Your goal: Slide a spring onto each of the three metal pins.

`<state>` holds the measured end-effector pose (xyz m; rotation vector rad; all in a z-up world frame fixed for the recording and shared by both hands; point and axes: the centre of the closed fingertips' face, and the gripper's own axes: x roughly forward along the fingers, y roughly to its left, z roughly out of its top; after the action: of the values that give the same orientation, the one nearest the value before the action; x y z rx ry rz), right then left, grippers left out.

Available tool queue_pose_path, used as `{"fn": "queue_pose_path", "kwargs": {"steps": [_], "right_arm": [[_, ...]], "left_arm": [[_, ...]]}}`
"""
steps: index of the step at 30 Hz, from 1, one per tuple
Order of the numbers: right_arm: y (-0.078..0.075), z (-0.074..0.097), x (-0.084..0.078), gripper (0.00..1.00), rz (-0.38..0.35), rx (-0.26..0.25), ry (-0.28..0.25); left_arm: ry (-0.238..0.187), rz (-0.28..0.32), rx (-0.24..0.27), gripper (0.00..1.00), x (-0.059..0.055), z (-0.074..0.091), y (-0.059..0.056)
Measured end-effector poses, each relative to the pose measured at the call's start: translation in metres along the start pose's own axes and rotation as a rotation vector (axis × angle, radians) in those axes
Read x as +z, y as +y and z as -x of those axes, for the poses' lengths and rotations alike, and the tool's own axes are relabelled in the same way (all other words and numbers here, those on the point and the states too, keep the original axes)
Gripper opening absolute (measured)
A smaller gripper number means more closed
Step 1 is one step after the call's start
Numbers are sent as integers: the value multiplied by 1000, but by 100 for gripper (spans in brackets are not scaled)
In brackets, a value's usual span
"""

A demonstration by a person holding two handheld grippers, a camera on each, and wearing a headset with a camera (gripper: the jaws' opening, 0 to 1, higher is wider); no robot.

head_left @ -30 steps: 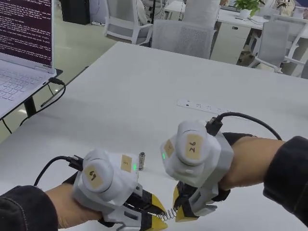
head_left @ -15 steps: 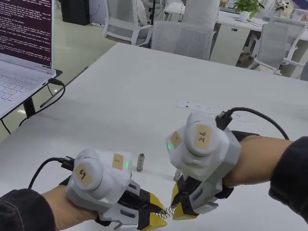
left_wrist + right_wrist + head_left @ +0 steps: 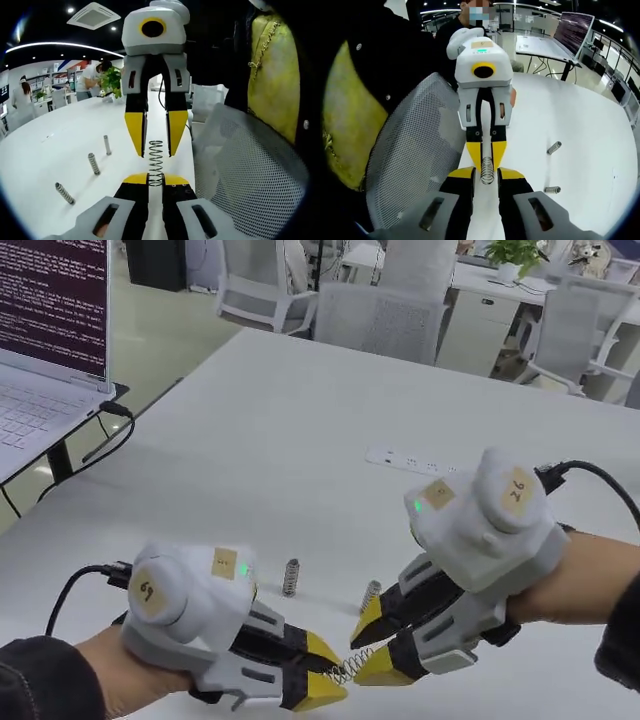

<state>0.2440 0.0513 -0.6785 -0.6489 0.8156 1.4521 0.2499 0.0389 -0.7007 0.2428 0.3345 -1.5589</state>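
White table (image 3: 300, 440) carries three pins (image 3: 93, 163); left fingers (image 3: 318, 697) pinch a spring (image 3: 347, 668), right fingers (image 3: 385, 670) parted.

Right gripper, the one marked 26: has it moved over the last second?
Yes. The right gripper has swung rightward, from below the power strip to past its right end.

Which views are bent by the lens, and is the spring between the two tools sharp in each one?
Head view: lines are straight, the light is even and soft, and the spring is small but sharp. Left gripper view: strong fisheye bend, the ceiling light strip curves and glares, and the spring is sharp. Right gripper view: the same bend, and the spring is sharp.
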Motion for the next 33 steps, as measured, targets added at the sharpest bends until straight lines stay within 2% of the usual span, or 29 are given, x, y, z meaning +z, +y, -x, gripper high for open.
{"fn": "queue_pose_path", "kwargs": {"steps": [3, 8, 33], "right_arm": [[-1, -2, 0, 15, 4, -6, -2], [0, -2, 3, 15, -17, 14, -32], [-1, -6, 3, 9, -29, 22, -37]], "left_arm": [[-17, 3, -2, 1, 4, 1, -1], [-33, 3, -2, 1, 7, 2, -2], [-67, 19, -2, 1, 15, 1, -1]]}}
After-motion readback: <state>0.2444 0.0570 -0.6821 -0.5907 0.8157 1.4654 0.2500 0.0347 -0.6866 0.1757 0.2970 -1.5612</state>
